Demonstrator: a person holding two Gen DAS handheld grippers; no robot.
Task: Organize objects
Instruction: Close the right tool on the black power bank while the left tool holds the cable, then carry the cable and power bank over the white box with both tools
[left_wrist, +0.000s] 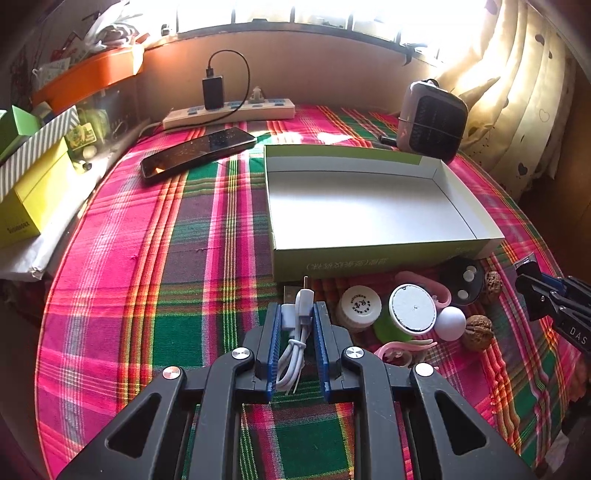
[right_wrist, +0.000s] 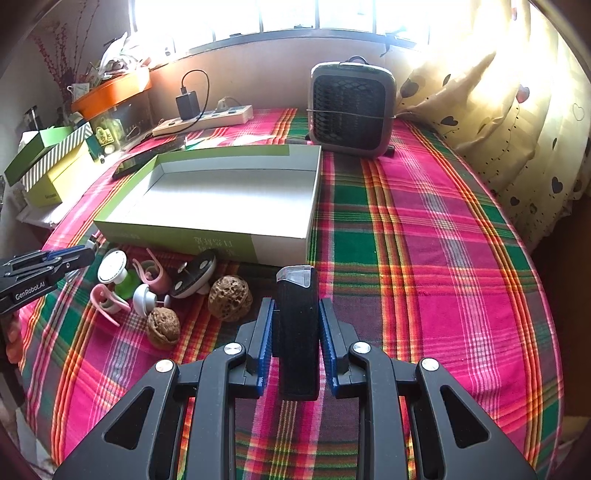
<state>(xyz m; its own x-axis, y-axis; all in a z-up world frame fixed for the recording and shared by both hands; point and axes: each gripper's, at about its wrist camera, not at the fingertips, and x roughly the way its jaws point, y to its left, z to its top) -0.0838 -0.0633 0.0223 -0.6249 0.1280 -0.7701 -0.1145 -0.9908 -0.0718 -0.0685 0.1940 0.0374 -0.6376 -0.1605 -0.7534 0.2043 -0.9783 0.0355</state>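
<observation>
Box (left_wrist: 369, 206) empty; nothing sorted yet; left gripper (left_wrist: 297, 314) clamps white cable (left_wrist: 295, 332). Right gripper (right_wrist: 296, 314) grips black item (right_wrist: 297, 332), possibly a lighter; small clutter (left_wrist: 413, 310) waits before box

Count: 2 walnuts (right_wrist: 230, 298) (right_wrist: 163, 327), 1 open box (right_wrist: 207, 236), 1 phone (left_wrist: 197, 152), 1 power strip (left_wrist: 229, 112), 1 fan (right_wrist: 351, 110), 2 pink clips (right_wrist: 107, 300) (right_wrist: 155, 275).

A coiled white cable (left_wrist: 295, 332) sits clamped in the left claw (left_wrist: 295, 314); a black lighter (right_wrist: 297, 332) stands upright in the right claw (right_wrist: 296, 314). Ahead of both lies an empty green box (left_wrist: 369, 254).
</observation>
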